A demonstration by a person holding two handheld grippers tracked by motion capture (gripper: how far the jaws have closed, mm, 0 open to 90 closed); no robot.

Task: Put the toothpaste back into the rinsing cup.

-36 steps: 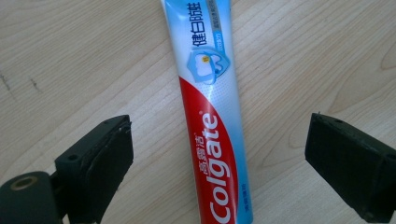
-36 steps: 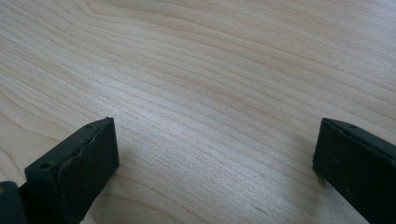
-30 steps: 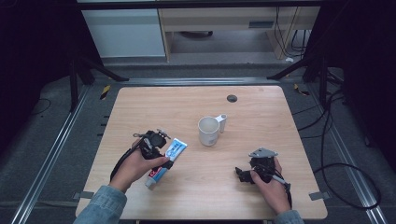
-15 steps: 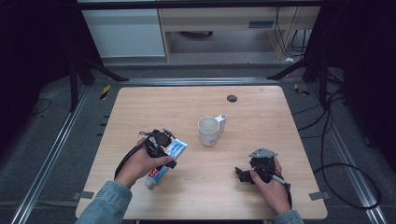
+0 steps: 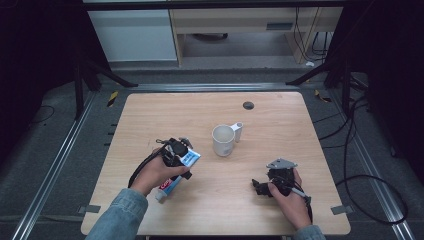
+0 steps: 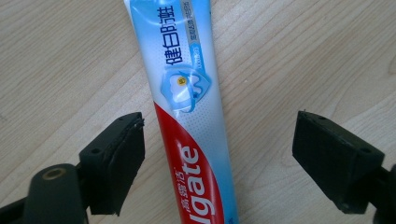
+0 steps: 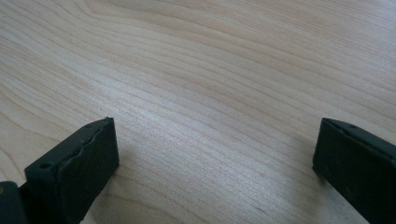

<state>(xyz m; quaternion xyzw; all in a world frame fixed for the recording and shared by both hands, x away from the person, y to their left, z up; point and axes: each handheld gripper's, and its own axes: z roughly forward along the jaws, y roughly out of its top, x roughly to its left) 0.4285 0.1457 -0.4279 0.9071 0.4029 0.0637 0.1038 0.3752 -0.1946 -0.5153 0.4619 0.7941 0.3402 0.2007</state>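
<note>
A toothpaste tube [image 5: 176, 174] in blue, white and red lies flat on the wooden table [image 5: 280, 115], left of centre. My left gripper [image 5: 184, 161] is down over it. In the left gripper view the tube [image 6: 191, 112] runs between the two black jaws; the pads [image 6: 122, 154] stand clear of it on both sides, so the gripper [image 6: 219, 161] is open. Its jaws have just been closing in around the tube. My right gripper [image 5: 260, 187] rests low at the right front, jaws wide apart over bare wood [image 7: 215, 93], nothing between them.
A white mug [image 5: 223, 140] stands near the table's centre with its handle toward the back right. A small dark round disc [image 5: 248, 105] lies near the far edge. Black frame legs and cables surround the table.
My left hand has shifted a little to the right over the tube. The right hand and the mug have stayed put.
</note>
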